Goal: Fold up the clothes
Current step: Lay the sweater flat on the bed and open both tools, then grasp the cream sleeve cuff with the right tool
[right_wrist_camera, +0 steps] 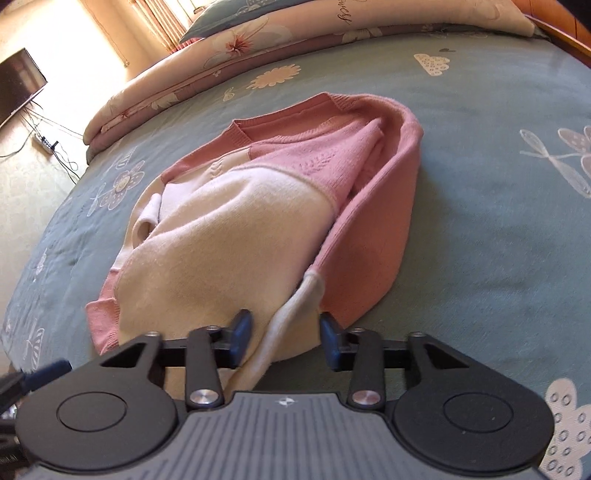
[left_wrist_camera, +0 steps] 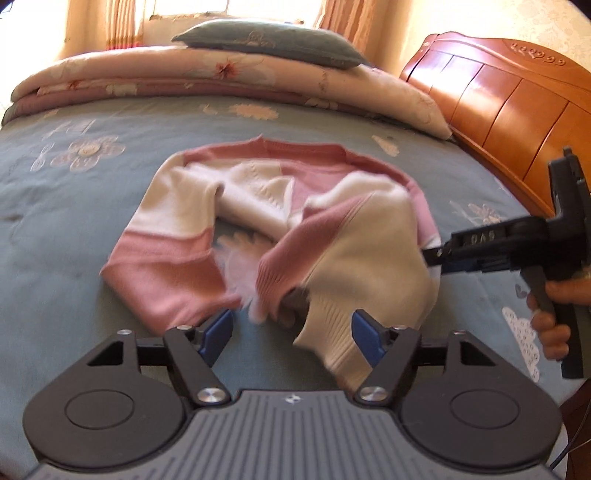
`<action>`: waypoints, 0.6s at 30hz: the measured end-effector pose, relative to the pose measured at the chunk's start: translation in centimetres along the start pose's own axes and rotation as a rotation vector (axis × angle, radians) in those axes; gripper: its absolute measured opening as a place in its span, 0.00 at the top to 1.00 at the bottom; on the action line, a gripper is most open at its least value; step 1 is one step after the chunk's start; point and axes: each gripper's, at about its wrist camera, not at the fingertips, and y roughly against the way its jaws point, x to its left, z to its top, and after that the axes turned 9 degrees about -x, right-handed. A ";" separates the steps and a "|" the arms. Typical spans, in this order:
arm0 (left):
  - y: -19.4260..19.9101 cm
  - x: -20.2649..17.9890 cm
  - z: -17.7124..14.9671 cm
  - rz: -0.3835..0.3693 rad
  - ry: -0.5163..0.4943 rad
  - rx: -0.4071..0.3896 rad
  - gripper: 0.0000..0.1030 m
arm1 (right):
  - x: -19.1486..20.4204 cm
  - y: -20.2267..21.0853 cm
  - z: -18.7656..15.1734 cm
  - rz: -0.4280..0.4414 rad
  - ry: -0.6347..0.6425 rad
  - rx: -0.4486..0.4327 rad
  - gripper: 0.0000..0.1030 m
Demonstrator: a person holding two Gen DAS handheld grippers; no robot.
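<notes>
pink and cream knitted sweater (left_wrist_camera: 258, 221) lies crumpled near the middle of a blue-grey bedspread printed with pale flowers (left_wrist_camera: 92, 206), its pink collar away from the cameras and its cream and pink sleeves bunched toward them. bed surface is soft, slightly rumpled, and fills most of both views. at the far side a folded floral quilt in cream and dusty pink (left_wrist_camera: 221, 79) runs across the bed, with a grey-blue pillow (left_wrist_camera: 269, 42) on top of it, well apart from the sweater. glossy orange-brown wooden headboard (left_wrist_camera: 509, 99) bounds the bed on the right of the left wrist view; striped curtains (left_wrist_camera: 122, 26) hang by a bright window behind. in the right wrist view a dark flat screen (right_wrist_camera: 18, 85) and loose cables (right_wrist_camera: 48, 144) sit on the floor side beyond the bed's left edge. bare bedspread lies open all around the garment. left gripper (left_wrist_camera: 291, 332) stands spread, a cream ribbed cuff lying loosely between its blue pads without being pressed. right gripper (right_wrist_camera: 286, 336), held by a hand (left_wrist_camera: 550, 317), is partly closed around a cream fold of the sweater's hem; whether the pads actually pinch it i cannot tell.
</notes>
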 end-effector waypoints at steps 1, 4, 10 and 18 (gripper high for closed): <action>0.1 0.2 -0.3 0.004 0.008 0.006 0.31 | -0.1 0.0 -0.1 0.009 -0.010 -0.003 0.75; 0.1 0.9 -1.2 0.016 0.029 0.025 0.31 | -0.6 -0.2 -0.5 0.019 -0.035 -0.013 0.78; 0.0 1.0 -1.6 0.009 0.045 0.037 0.31 | -1.2 -0.9 -1.0 0.021 -0.067 0.011 0.77; -0.1 1.0 -1.6 0.013 0.039 0.047 0.30 | -1.7 0.9 0.4 0.003 0.053 -0.016 0.92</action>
